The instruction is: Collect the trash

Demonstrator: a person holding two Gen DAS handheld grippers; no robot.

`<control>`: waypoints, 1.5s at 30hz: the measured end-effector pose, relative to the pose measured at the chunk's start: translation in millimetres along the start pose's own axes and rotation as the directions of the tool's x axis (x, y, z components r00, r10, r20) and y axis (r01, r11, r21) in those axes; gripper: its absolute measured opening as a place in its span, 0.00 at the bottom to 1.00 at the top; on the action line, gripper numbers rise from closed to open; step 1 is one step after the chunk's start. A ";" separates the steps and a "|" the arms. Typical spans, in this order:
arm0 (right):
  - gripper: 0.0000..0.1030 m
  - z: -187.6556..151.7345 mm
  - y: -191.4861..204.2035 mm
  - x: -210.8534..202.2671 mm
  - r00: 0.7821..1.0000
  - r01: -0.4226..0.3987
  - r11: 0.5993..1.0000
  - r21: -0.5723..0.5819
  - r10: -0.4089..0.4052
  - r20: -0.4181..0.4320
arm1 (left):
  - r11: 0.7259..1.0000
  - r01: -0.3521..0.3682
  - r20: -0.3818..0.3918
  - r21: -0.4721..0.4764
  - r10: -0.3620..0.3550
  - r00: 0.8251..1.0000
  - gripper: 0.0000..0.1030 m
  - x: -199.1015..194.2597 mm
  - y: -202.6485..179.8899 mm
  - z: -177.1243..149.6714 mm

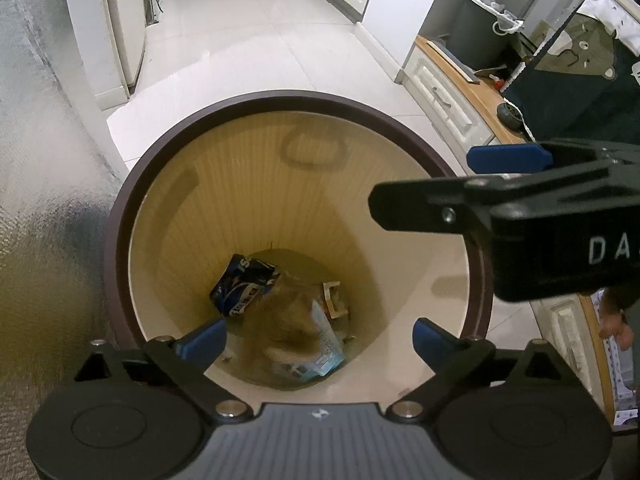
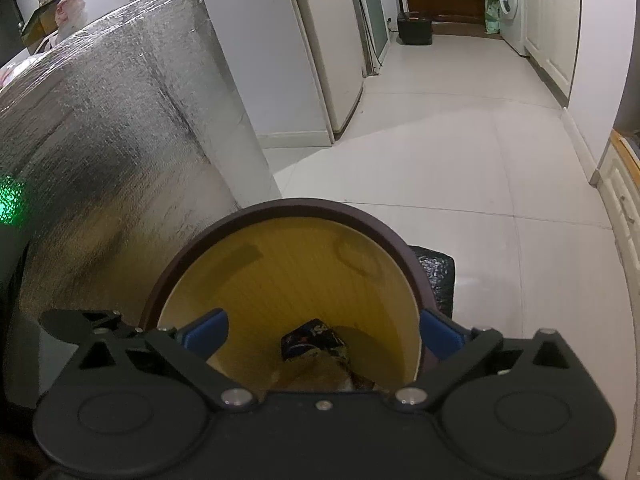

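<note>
White glossy floor tiles run from the bin toward a hallway. Nearest, the left gripper (image 1: pixel 316 334) hangs over the round waste bin (image 1: pixel 120 220), blue pads spread wide with nothing between them; the right gripper (image 2: pixel 322 330) is likewise spread and empty at the same mouth. Straight below both, at the bottom of the ribbed beige interior, lie a crumpled dark-blue wrapper (image 1: pixel 244 284), a blurred brown scrap (image 1: pixel 284 316) and a pale-blue packet (image 1: pixel 326 350). Beyond the bin's dark-brown rim stands a quilted silver foil-covered box (image 2: pixel 120 128), then a white refrigerator (image 2: pixel 328 52).

Crumpled wrappers (image 1: pixel 280 312) lying at bottom of round bin (image 1: pixel 120 216).
</note>
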State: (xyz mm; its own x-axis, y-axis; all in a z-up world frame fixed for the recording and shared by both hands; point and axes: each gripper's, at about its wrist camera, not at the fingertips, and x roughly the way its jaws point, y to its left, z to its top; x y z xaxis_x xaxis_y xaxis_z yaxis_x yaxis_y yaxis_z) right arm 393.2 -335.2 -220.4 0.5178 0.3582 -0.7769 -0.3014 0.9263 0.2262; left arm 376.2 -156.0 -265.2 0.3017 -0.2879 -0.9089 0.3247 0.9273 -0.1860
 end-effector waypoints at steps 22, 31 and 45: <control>1.00 -8.7 10.3 -24.1 0.999 0.052 0.996 -0.065 -0.053 -0.007 | 0.999 -0.033 0.021 -0.027 0.033 0.999 1.00 -31.8 0.2 -15.7; 1.00 -22.7 22.8 -48.2 0.996 0.086 0.993 -0.086 -0.088 -0.020 | 0.999 -0.029 0.028 -0.015 0.029 0.999 1.00 -50.1 -5.4 -30.4; 1.00 -41.4 49.8 -99.5 0.988 0.147 0.982 -0.120 -0.151 -0.018 | 0.999 -0.038 0.082 -0.003 0.038 0.996 1.00 -97.5 -15.2 -56.5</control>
State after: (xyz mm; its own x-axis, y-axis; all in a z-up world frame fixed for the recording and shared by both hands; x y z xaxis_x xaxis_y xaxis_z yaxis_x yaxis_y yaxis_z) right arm 293.5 -329.6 -156.2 0.5425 0.2123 -0.8128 -0.3154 0.9482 0.0372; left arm 291.2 -128.5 -194.8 0.3861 -0.2709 -0.8818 0.3106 0.9383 -0.1522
